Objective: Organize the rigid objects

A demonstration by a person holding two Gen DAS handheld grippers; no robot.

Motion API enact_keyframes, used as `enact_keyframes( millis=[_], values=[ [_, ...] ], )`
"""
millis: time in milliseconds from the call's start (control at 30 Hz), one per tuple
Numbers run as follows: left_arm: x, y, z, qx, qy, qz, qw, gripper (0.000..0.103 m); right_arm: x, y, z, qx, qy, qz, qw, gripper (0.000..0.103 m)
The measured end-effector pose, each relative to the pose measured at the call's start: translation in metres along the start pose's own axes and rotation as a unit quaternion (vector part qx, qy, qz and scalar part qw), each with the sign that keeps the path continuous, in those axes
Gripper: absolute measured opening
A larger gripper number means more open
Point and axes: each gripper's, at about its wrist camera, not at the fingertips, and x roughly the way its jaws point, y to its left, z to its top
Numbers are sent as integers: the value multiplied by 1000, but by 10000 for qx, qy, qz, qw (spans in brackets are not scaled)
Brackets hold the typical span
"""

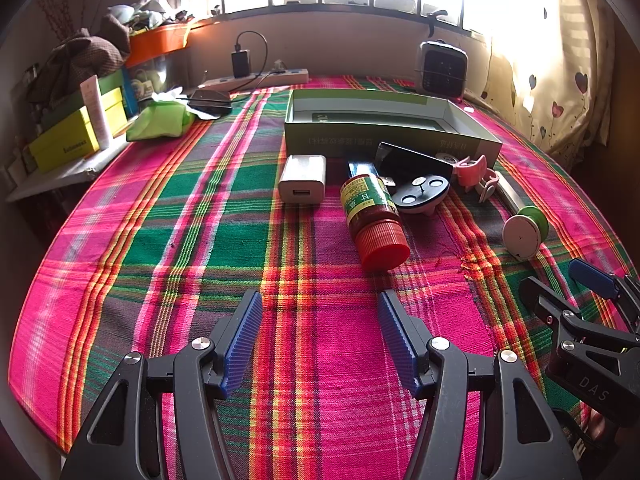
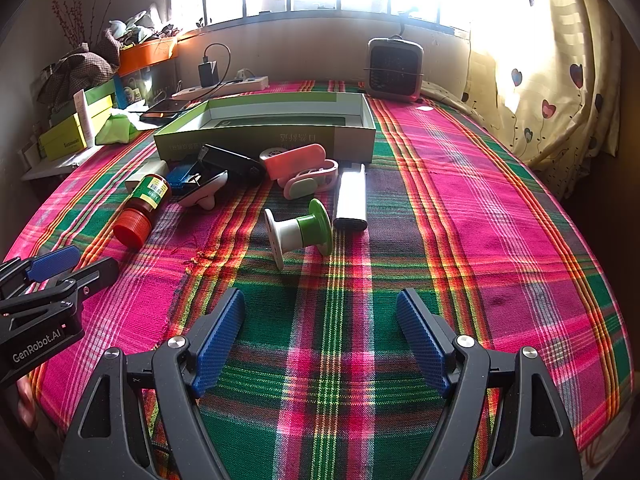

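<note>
Two spread tools (image 1: 320, 300), bare cloth (image 2: 500, 240) between.

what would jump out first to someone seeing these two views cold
The loud pink, green and orange plaid cloth fills both views. On it a jumble of small items sits in front of an open green box: a red-capped bottle lying on its side, a white charger cube to its left and a white-and-green spool nearer the camera. Both the left gripper and right gripper hover open and empty near the front edge.
</note>
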Motion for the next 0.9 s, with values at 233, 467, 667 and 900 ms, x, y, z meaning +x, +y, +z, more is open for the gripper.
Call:
enact_keyframes(
  millis=[233, 467, 667, 900],
  values=[
    [-2, 5, 5, 21, 131, -26, 9999, 59, 0, -1, 0, -28, 47, 43, 10000, 78],
    [4, 4, 11, 38, 237, -24, 9997, 59, 2, -1, 7, -88, 130, 115, 9998, 78],
    [8, 4, 16, 52, 319, -64, 9995, 59, 6, -3, 11, -85, 201, 174, 9996, 78],
    [12, 4, 19, 64, 345, -116, 9993, 59, 11, -4, 17, -58, 284, 218, 9993, 78]
  ],
)
